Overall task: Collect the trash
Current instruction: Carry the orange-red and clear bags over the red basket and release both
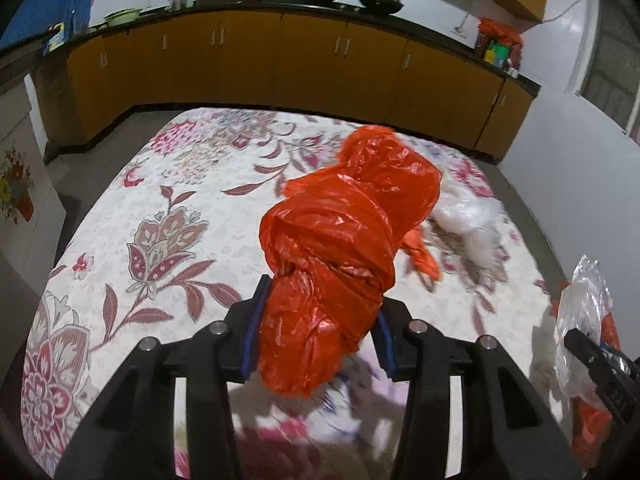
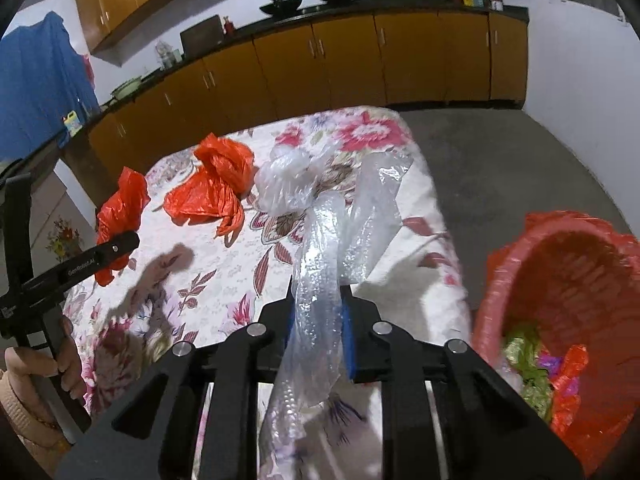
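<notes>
Orange cabinets (image 1: 280, 60) line white walls (image 1: 560, 184), grey floor (image 2: 500, 152).

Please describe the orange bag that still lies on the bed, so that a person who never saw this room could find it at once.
Start from the bed with the floral bedsheet in front of the yellow-brown cabinets. Near its far edge lies a crumpled orange plastic bag, beside a clear plastic bundle. Unlike the other orange bag, which the left gripper holds, no gripper touches this one.

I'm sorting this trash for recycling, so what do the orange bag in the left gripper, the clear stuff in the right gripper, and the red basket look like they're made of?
Orange bag: thin glossy plastic film, crinkled and knotted, with shiny highlights.
Clear wrap: transparent soft plastic, apparently bubble wrap, judging by its dimpled texture.
Red basket: probably rigid molded plastic, with a woven-look lattice wall.
</notes>
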